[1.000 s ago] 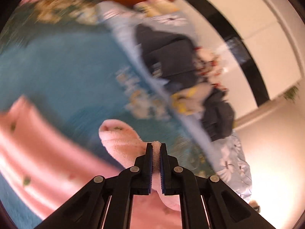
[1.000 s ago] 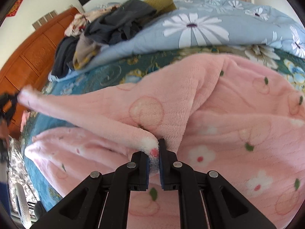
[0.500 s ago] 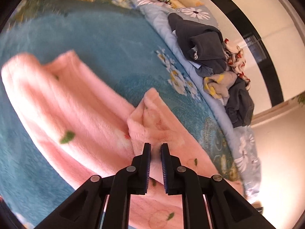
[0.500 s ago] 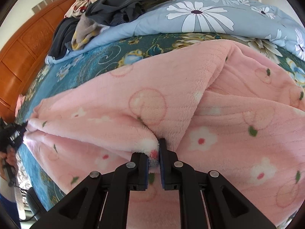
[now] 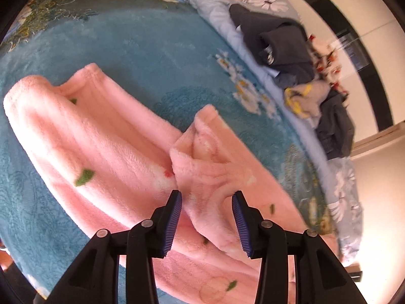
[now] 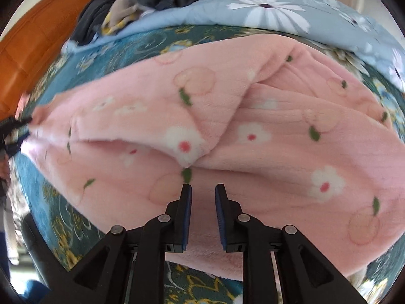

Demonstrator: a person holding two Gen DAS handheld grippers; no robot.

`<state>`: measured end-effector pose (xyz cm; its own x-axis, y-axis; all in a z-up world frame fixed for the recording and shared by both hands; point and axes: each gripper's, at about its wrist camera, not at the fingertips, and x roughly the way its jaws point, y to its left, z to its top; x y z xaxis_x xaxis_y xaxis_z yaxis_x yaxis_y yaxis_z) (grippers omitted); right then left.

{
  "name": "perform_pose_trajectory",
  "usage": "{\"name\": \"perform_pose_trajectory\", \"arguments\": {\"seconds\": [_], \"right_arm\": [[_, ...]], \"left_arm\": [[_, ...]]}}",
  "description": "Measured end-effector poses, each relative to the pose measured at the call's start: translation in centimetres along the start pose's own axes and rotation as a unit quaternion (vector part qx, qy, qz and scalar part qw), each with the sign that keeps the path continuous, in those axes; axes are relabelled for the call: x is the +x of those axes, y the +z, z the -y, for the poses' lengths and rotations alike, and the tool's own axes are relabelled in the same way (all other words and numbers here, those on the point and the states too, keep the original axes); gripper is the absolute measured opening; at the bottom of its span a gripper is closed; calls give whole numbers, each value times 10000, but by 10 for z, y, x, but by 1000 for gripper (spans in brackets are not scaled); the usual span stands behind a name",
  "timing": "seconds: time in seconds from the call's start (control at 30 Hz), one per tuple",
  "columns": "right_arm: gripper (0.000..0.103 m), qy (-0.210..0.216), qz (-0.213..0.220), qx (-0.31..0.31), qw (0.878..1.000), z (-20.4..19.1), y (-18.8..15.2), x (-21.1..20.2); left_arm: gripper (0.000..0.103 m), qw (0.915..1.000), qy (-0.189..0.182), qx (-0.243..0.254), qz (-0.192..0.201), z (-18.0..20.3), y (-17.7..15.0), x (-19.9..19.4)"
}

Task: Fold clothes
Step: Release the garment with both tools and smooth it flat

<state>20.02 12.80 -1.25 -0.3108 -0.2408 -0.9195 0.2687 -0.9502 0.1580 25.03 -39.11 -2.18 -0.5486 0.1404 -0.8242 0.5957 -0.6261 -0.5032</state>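
Observation:
A pink fleece garment with flowers and peach prints (image 6: 253,131) lies spread on the teal bed cover, folded over on itself. In the left wrist view its pink sleeve end (image 5: 207,157) lies just ahead of my left gripper (image 5: 207,197), whose jaws stand wide apart with the fabric fold between them, not clamped. My right gripper (image 6: 202,188) is open and empty just above the garment; a folded corner with a white flower (image 6: 184,147) lies right ahead of its tips. The left gripper also shows at the far left of the right wrist view (image 6: 15,129).
The teal flowered bed cover (image 5: 131,40) carries everything. A blue daisy quilt (image 6: 265,12) runs along the far side, with a heap of dark and patterned clothes (image 5: 291,48) on it. An orange wooden headboard (image 6: 33,45) stands at the left.
Both grippers have opened and let go of the pink garment. The lifted sleeve has come down flat over the garment, and the right gripper has drawn back a little.

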Motion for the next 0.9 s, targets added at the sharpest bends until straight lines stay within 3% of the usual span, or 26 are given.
{"name": "perform_pose_trajectory", "arguments": {"seconds": [0.13, 0.17, 0.23, 0.33, 0.47, 0.57, 0.67, 0.7, 0.73, 0.9], "right_arm": [[19, 136, 98, 501, 9986, 10, 2, -4], [19, 134, 111, 555, 9983, 10, 2, -4], [19, 101, 90, 605, 9981, 10, 4, -3], [19, 103, 103, 725, 9973, 11, 8, -2], [19, 278, 199, 1146, 9928, 20, 17, -3], [19, 385, 320, 1524, 9871, 30, 21, -7], [19, 478, 463, 1841, 9806, 40, 26, -9], [19, 492, 487, 1923, 9789, 43, 27, -10], [19, 474, 489, 1987, 9777, 45, 28, -9], [19, 321, 407, 2130, 9757, 48, 30, -1]], "left_arm": [[40, 10000, -23, 10, -90, 2, 0, 6], [36, 9999, -56, 53, -65, 2, 1, 4], [16, 9997, -103, 219, 29, 5, 6, 0], [11, 9984, -155, 449, 307, 14, 23, -11], [11, 9951, -194, 729, 646, 38, 67, -19], [7, 9885, 41, 1178, 948, 61, 111, -15], [7, 9868, 87, 1232, 1051, 70, 156, -6], [0, 9856, 115, 1232, 1153, 74, 168, -5], [0, 9839, 131, 1229, 1294, 78, 180, -7], [0, 9705, -653, 1000, 2095, 85, 231, -40]]}}
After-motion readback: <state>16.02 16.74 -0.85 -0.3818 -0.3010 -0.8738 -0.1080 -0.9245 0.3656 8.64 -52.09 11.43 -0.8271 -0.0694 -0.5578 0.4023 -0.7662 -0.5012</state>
